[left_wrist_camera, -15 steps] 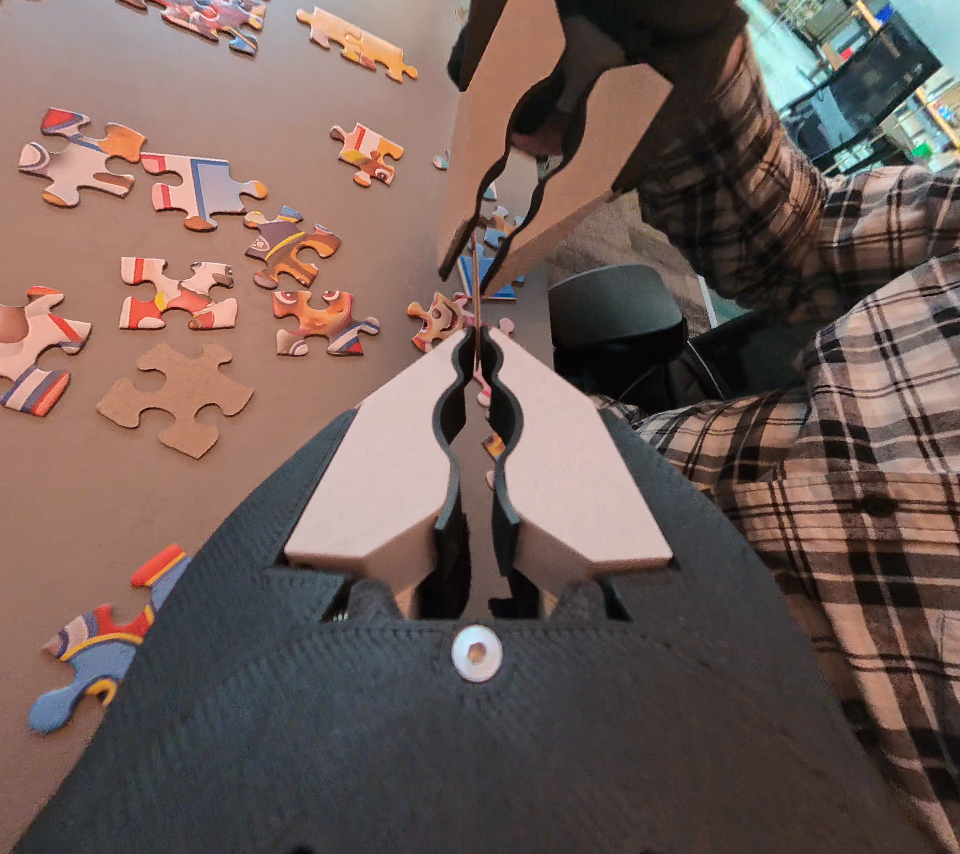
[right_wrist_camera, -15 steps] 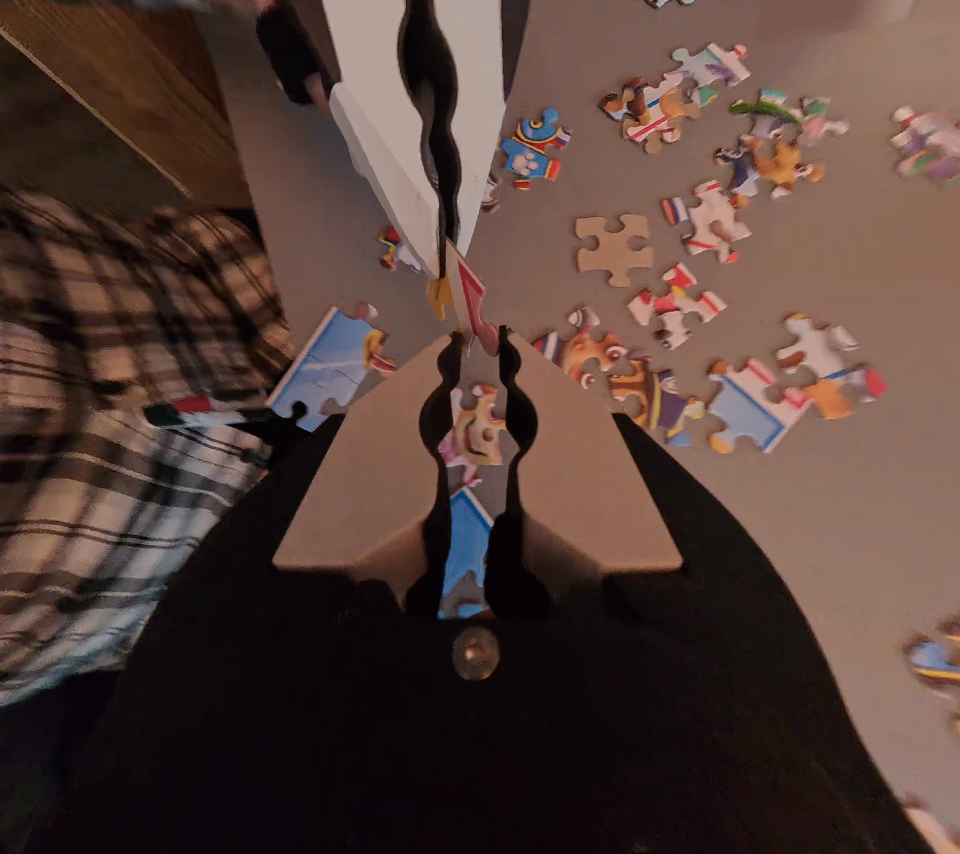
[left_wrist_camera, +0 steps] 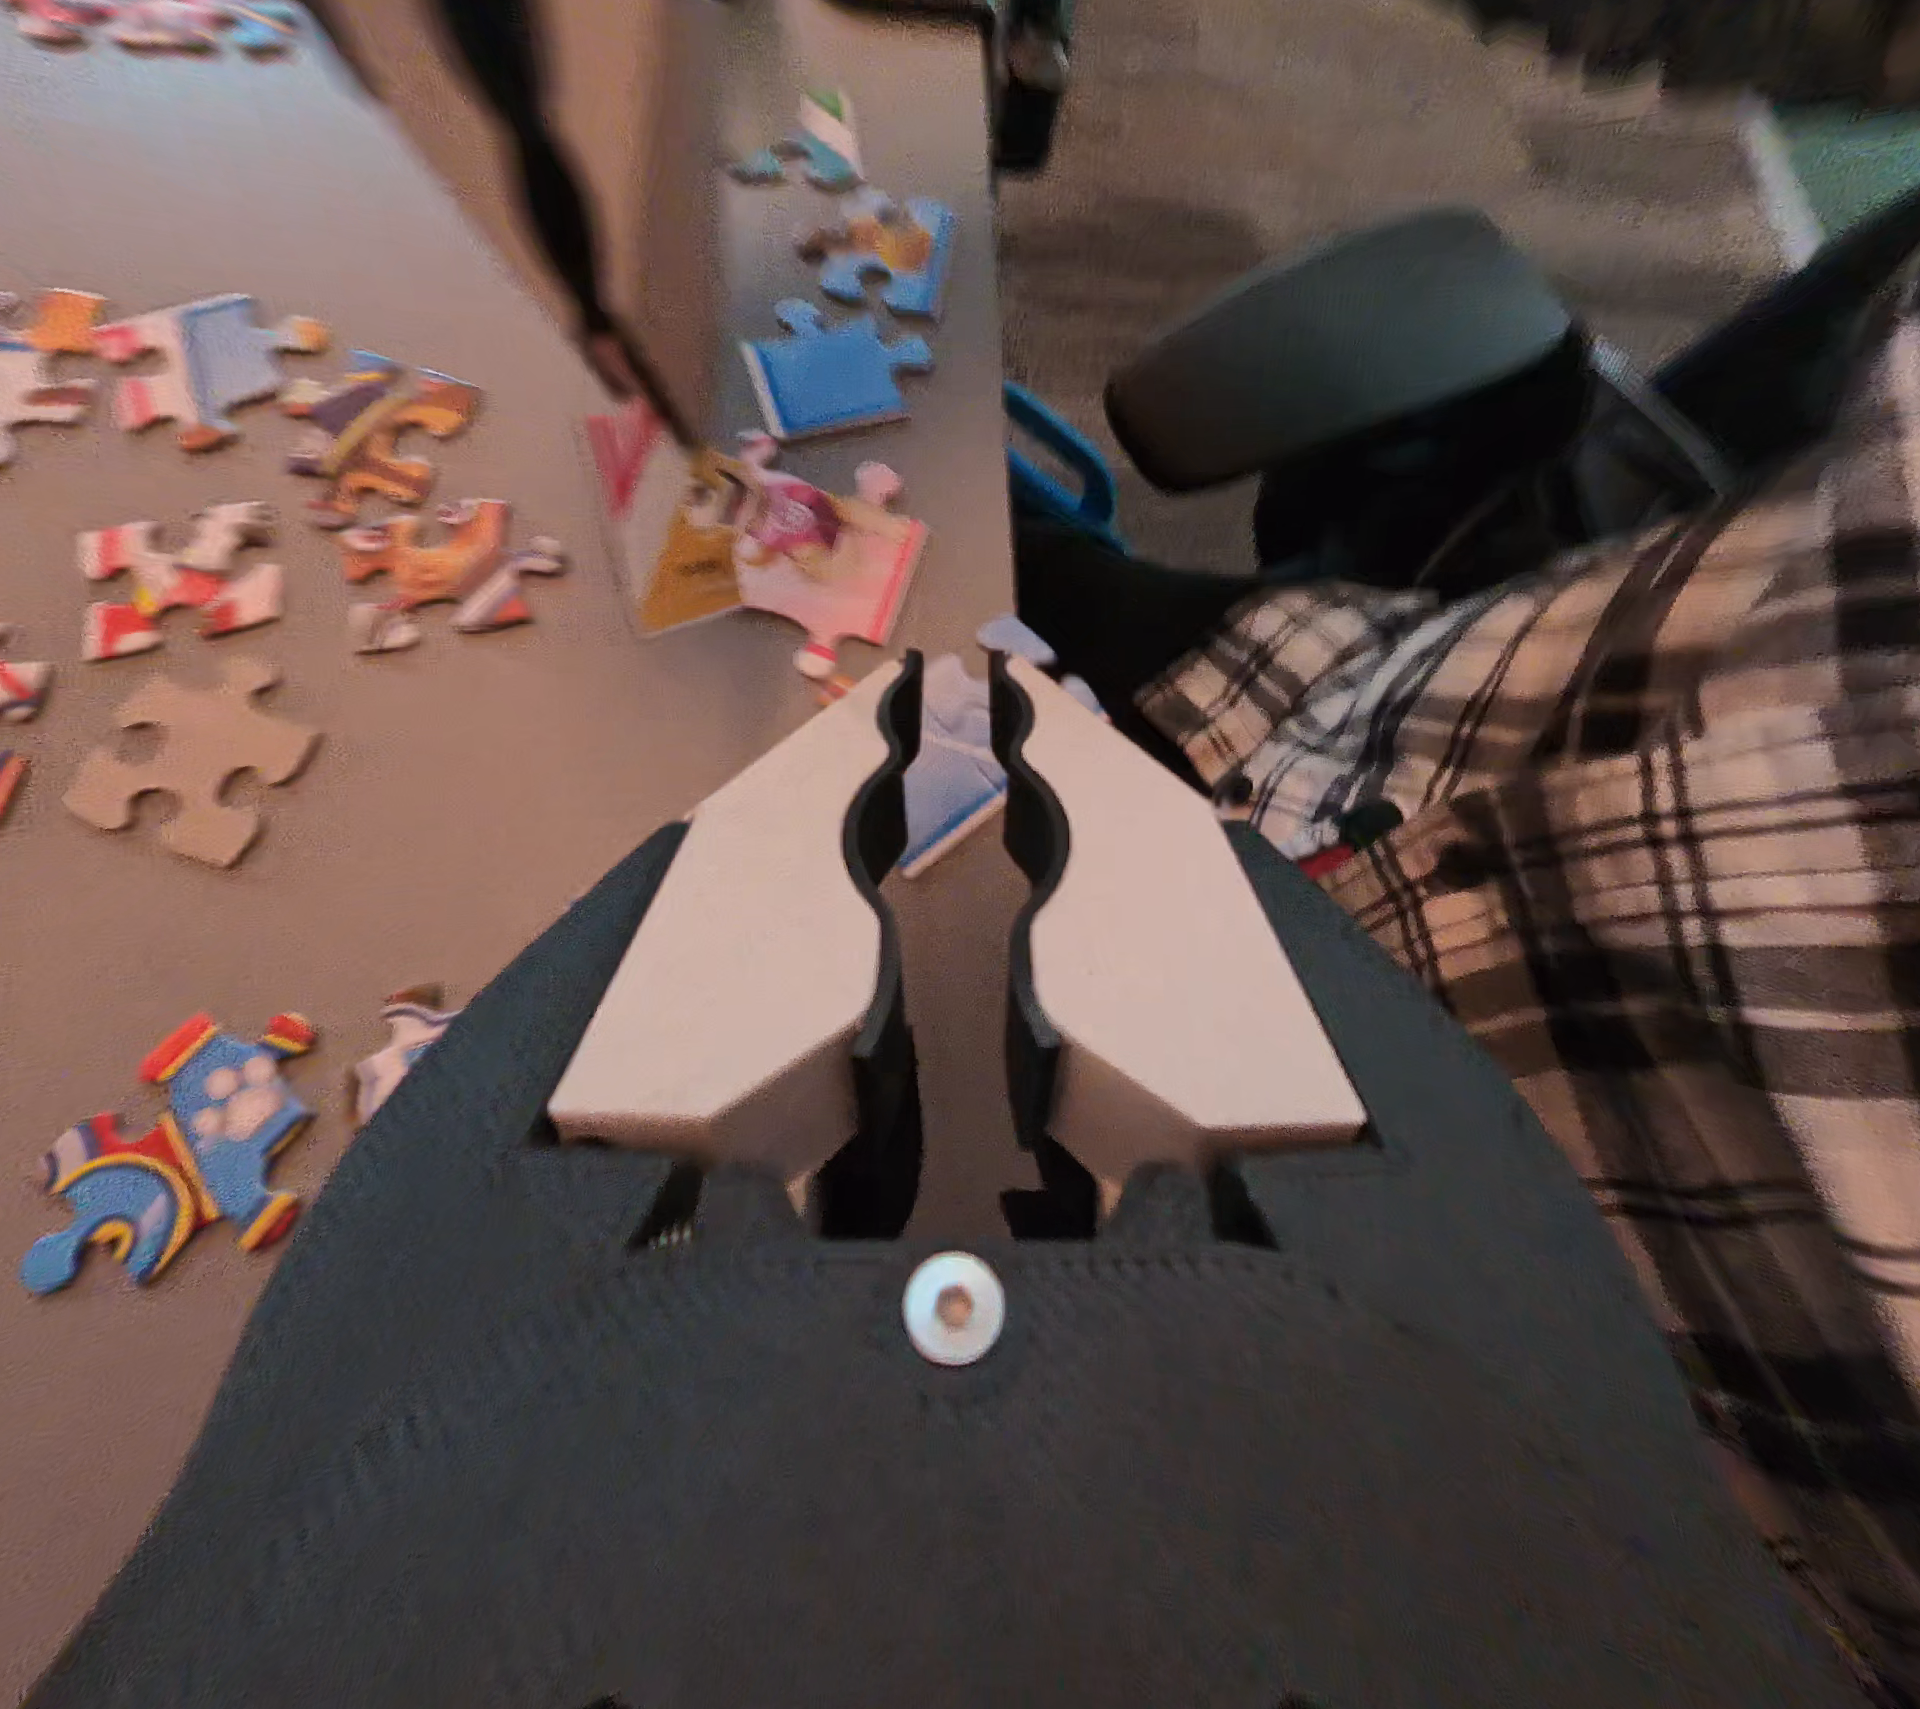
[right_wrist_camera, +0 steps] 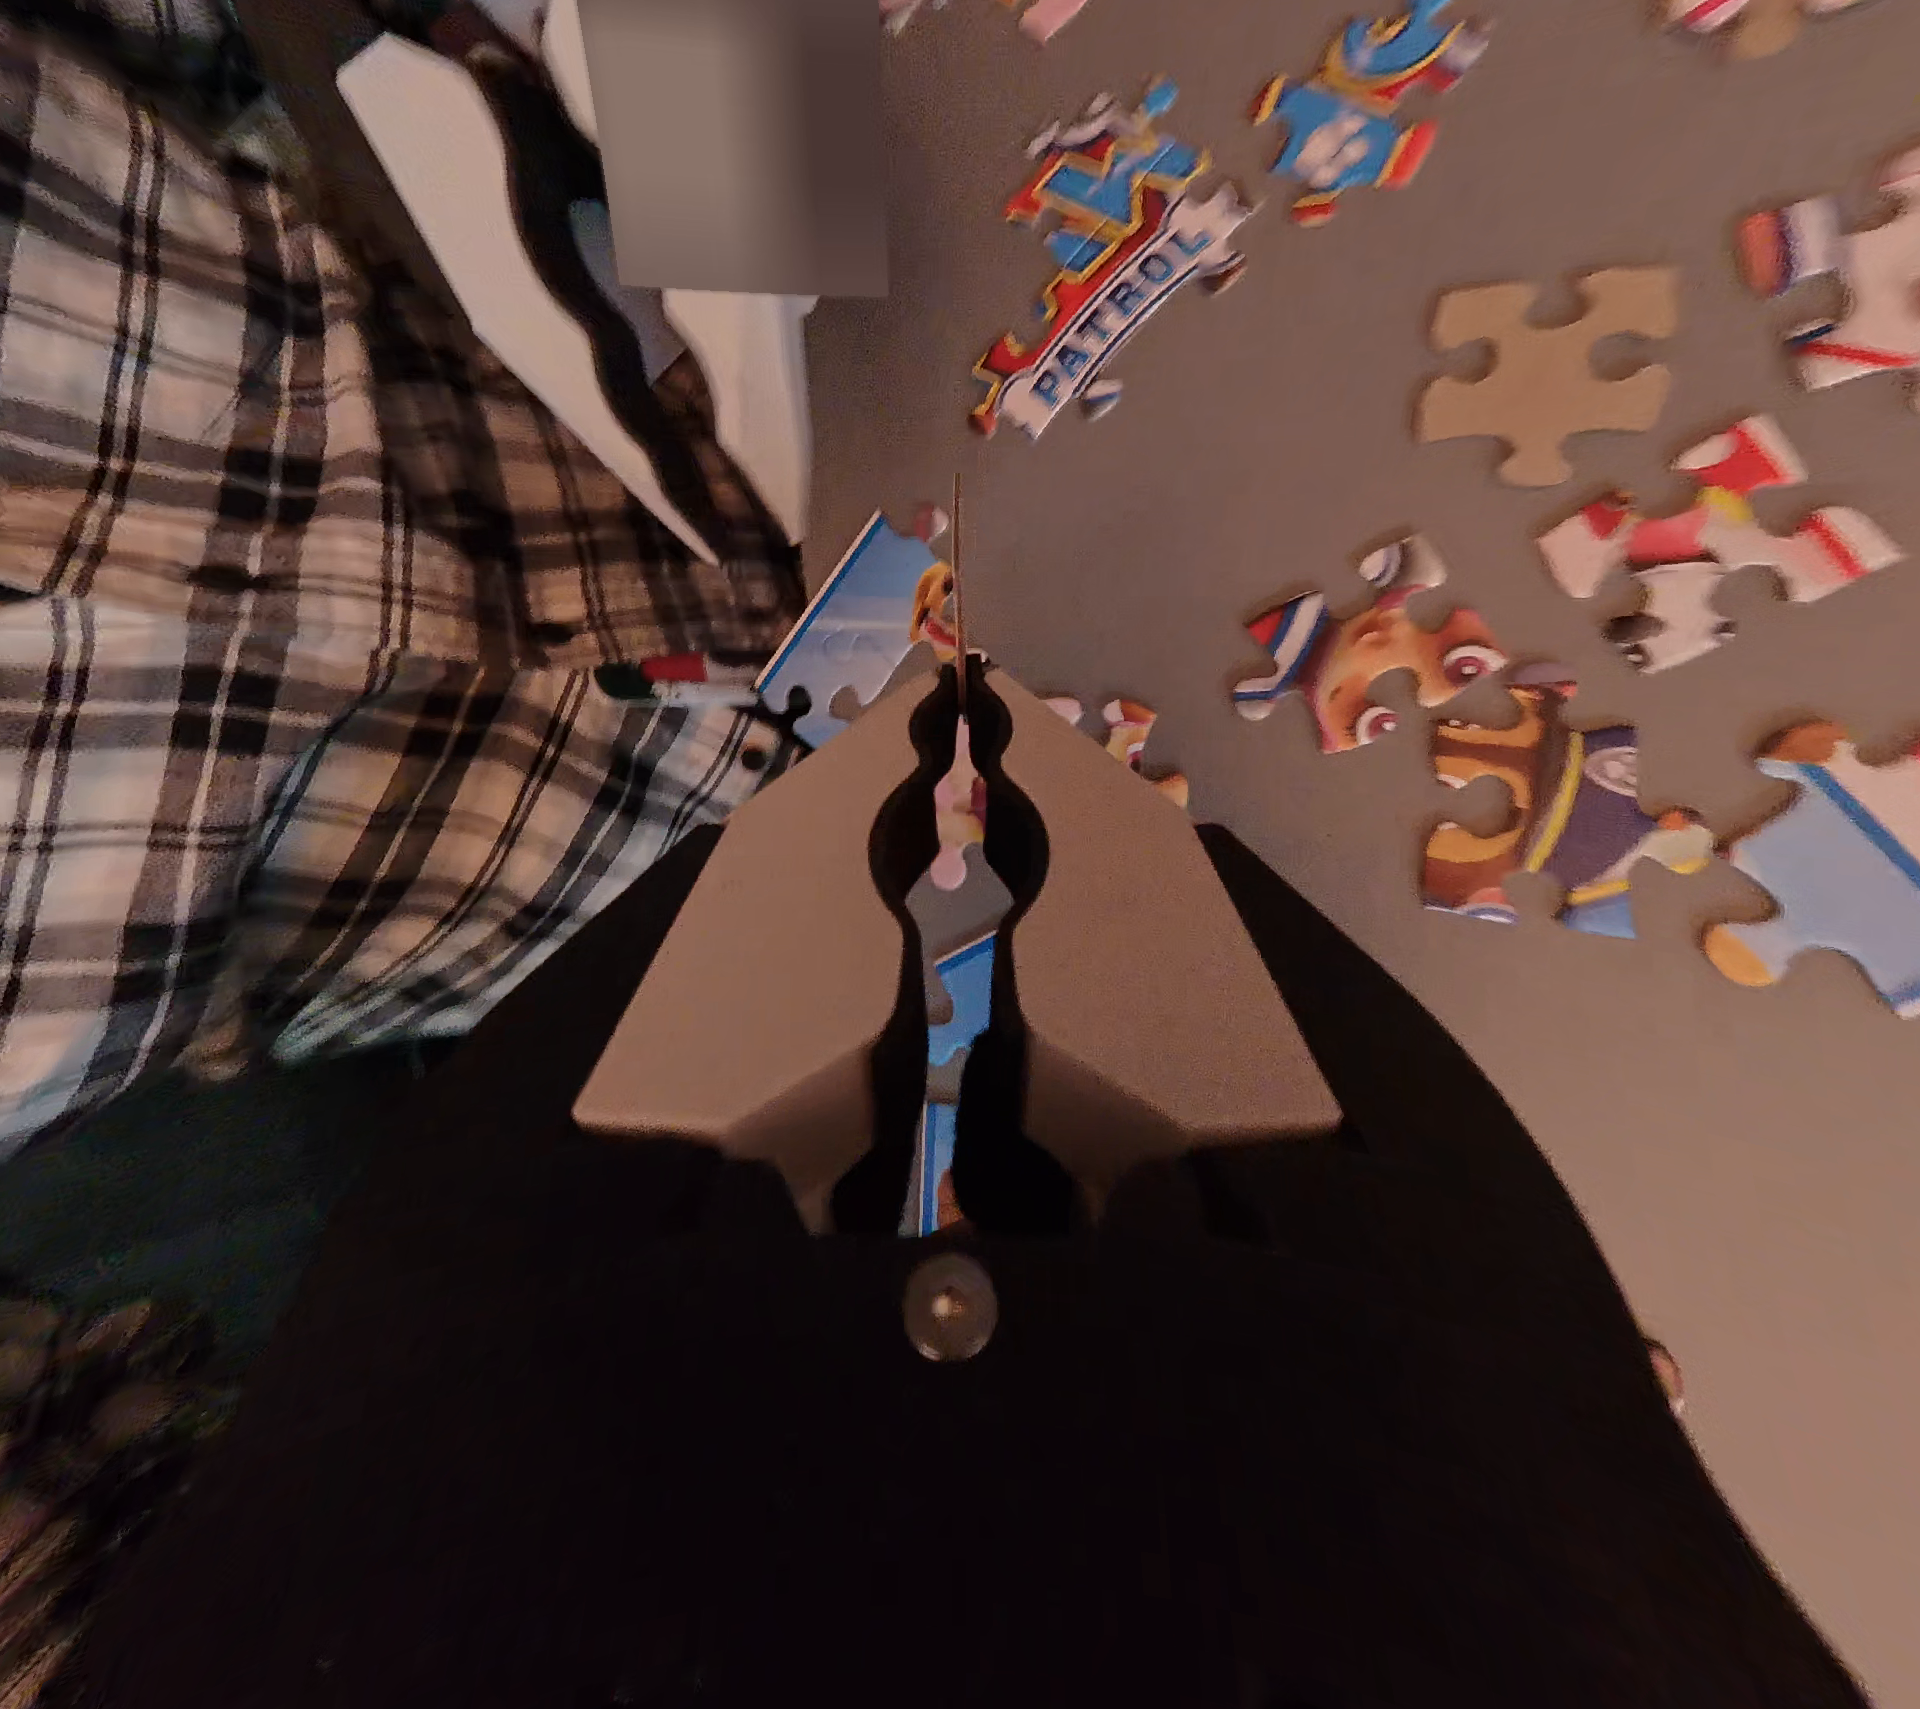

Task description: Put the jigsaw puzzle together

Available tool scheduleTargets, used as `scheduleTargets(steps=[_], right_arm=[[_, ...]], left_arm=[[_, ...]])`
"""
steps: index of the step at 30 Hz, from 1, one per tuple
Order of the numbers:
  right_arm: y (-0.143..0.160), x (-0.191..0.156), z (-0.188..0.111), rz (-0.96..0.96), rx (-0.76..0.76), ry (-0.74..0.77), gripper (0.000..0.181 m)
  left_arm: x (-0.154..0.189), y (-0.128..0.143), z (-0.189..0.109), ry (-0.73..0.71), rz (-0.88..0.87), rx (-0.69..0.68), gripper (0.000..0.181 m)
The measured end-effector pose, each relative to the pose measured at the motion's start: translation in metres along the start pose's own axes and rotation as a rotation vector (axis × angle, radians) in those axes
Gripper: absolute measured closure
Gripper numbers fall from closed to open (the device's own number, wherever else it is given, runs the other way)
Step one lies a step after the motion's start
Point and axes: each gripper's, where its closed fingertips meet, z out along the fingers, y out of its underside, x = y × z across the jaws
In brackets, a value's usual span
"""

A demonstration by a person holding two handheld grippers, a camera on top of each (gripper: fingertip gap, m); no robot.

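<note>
L claw [left_wrist_camera: 954, 672] low centre of left wrist view, pointing along the near edge of the worktop [left_wrist_camera: 436, 890]; fingers parted by a narrow gap, nothing between them. Through the gap: a pale blue puzzle bit [left_wrist_camera: 951, 776] lying flat at the worktop edge, not gripped.

R claw [right_wrist_camera: 961, 672] centre of right wrist view, aimed down over the worktop edge; tips pinched together on a thin puzzle piece [right_wrist_camera: 957, 579] held edge-on, sticking up past the tips. Its face can't be read from here. In left wrist view the R claw comes in from upper left, heavily blurred, tips down at a red/white + yellow/pink piece [left_wrist_camera: 727, 537] mid-frame; contact w/ worktop can't be told.

Loose pieces scattered face-up across the worktop, left half of left view, right half of right view. One piece lies blank side up [left_wrist_camera: 187, 760], also seen upper right of right view [right_wrist_camera: 1548, 371]. Blue-bordered pieces [left_wrist_camera: 836, 371] near the worktop edge, upper centre.

Plaid sleeve [left_wrist_camera: 1558, 828] fills right side of left view; same fabric on left of right view. Dark chair armrest [left_wrist_camera: 1340, 340] beyond the edge. Grey mosaic patch covers the L claw in right view, top centre. Much motion blur; far pieces at upper left of left view unreadable.
</note>
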Motion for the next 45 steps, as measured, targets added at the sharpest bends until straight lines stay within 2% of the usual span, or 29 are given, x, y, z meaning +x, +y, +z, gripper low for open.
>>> scheduleTargets(steps=[2,4,6,14,20,24,29,34,37,45], right_arm=[[0.006,-0.002,0.008,0.0,-0.103,-0.05,0.181],[0.013,-0.007,0.016,-0.002,-0.202,-0.114,0.181],[0.016,-0.01,0.018,0.009,-0.273,-0.164,0.181],[0.022,-0.005,0.027,0.039,-0.459,-0.222,0.181],[0.019,-0.001,0.035,0.012,-0.556,-0.213,0.181],[0.025,0.009,0.036,0.004,-0.634,-0.147,0.177],[0.029,0.016,0.041,-0.018,-0.676,-0.087,0.173],[0.032,0.02,0.038,-0.045,-0.716,-0.038,0.174],[0.032,0.018,0.039,-0.047,-0.733,-0.039,0.173],[0.03,0.023,0.033,-0.073,-0.735,0.031,0.157]], left_arm=[[0.01,0.021,0.014,-0.059,0.113,-0.105,0.172],[0.012,0.038,0.024,-0.079,0.137,-0.182,0.172],[0.013,0.042,0.027,-0.066,0.106,-0.17,0.18],[0.006,0.054,0.012,-0.002,-0.028,-0.186,0.181],[-0.018,0.072,-0.015,-0.086,-0.022,-0.277,0.169],[-0.011,0.048,-0.015,-0.077,0.045,-0.202,0.159],[-0.003,0.026,0.004,-0.092,0.172,-0.174,0.155],[-0.007,0.028,0.017,-0.12,0.208,-0.207,0.152],[-0.003,0.028,0.02,-0.089,0.188,-0.207,0.151],[-0.003,0.028,0.015,-0.062,0.16,-0.186,0.151]])
